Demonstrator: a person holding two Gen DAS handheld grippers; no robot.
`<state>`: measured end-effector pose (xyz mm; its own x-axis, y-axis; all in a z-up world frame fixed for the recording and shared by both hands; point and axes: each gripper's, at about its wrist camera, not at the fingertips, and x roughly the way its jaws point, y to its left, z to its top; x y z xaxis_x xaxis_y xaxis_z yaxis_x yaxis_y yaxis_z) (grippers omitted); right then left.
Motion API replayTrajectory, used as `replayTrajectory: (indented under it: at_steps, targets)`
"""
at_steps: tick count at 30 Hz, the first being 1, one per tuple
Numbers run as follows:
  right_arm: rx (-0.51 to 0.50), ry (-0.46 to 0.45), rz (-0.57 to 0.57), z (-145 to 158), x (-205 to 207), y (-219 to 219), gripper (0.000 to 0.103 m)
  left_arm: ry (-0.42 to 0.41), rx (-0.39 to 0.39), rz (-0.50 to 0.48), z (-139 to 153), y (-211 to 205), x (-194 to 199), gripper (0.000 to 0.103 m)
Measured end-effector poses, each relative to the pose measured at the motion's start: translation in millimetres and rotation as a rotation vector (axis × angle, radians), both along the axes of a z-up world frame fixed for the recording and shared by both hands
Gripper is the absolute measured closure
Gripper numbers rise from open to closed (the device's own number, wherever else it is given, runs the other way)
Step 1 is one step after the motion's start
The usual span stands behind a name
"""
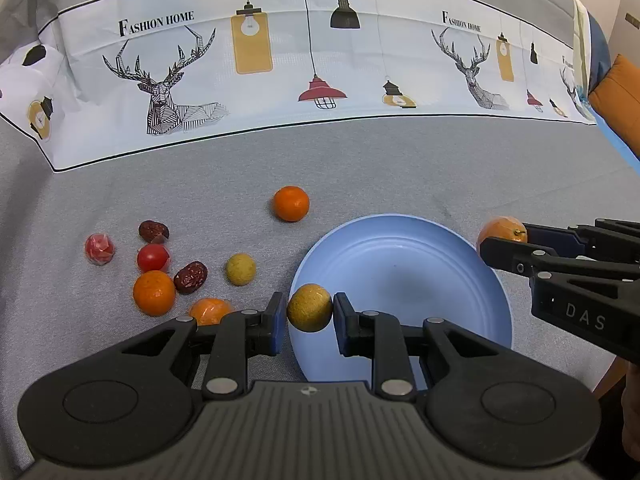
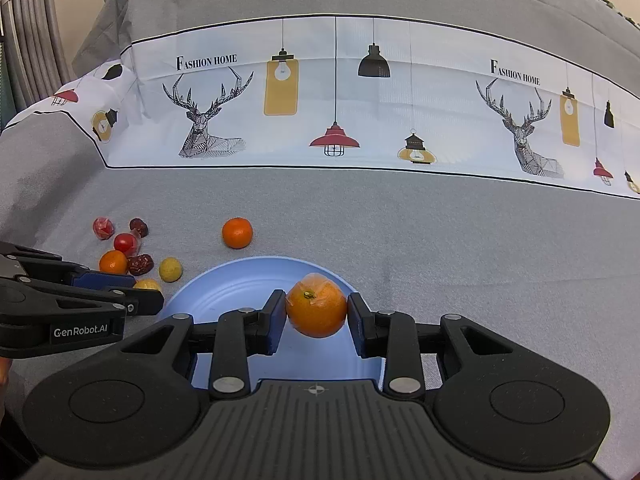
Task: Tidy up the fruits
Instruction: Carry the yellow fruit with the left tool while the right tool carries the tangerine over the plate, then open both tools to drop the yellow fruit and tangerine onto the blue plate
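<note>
Left hand-held gripper (image 1: 310,314) clamped on yellow fruit (image 1: 310,308); right hand-held gripper (image 2: 316,314) clamped on wrapped orange (image 2: 316,306). We judge blue plate (image 1: 400,240) unfilled; most fruit remains far left.

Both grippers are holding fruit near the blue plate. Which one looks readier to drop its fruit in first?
Probably the right gripper: its orange hangs over the middle of the blue plate. The left gripper holds its yellow fruit only at the plate's edge.

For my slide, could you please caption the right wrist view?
Right gripper holds a wrapped orange above the blue plate.
</note>
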<state>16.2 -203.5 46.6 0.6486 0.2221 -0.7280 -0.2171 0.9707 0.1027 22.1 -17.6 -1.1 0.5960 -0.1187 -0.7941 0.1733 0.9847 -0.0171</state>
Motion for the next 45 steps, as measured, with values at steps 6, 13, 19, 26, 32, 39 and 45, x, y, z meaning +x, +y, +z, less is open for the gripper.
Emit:
replayTrajectory:
  at_steps: [6, 13, 19, 26, 32, 39, 45]
  targets:
    - [-0.001, -0.001, -0.006, 0.2, -0.1, -0.1, 0.068, 0.001, 0.000, 0.000, 0.1, -0.3, -0.1, 0.075]
    - [-0.001, 0.001, -0.010, -0.7, -0.1, -0.3, 0.068, 0.002, 0.000, -0.012, -0.8, -0.9, -0.2, 0.075]
    - [-0.002, 0.002, -0.009, -0.8, 0.0, -0.5, 0.068, 0.003, 0.000, -0.015, -1.1, -0.8, -0.5, 0.075]
    - [-0.002, 0.001, -0.009, -0.7, 0.1, -0.2, 0.068, 0.003, 0.000, -0.012, -0.9, -2.2, -1.3, 0.075]
    - [-0.003, 0.003, -0.007, -1.8, 0.2, -0.4, 0.068, 0.003, 0.000, -0.020, -1.4, -2.3, -2.5, 0.075]
    - [-0.005, 0.006, -0.006, -2.3, 0.1, 0.3, 0.068, 0.005, -0.001, -0.027, -1.8, -2.0, -3.0, 0.075]
    - [-0.008, 0.009, -0.002, -3.8, 0.7, 0.0, 0.068, 0.010, 0.002, -0.041, -2.9, -1.5, -3.0, 0.075]
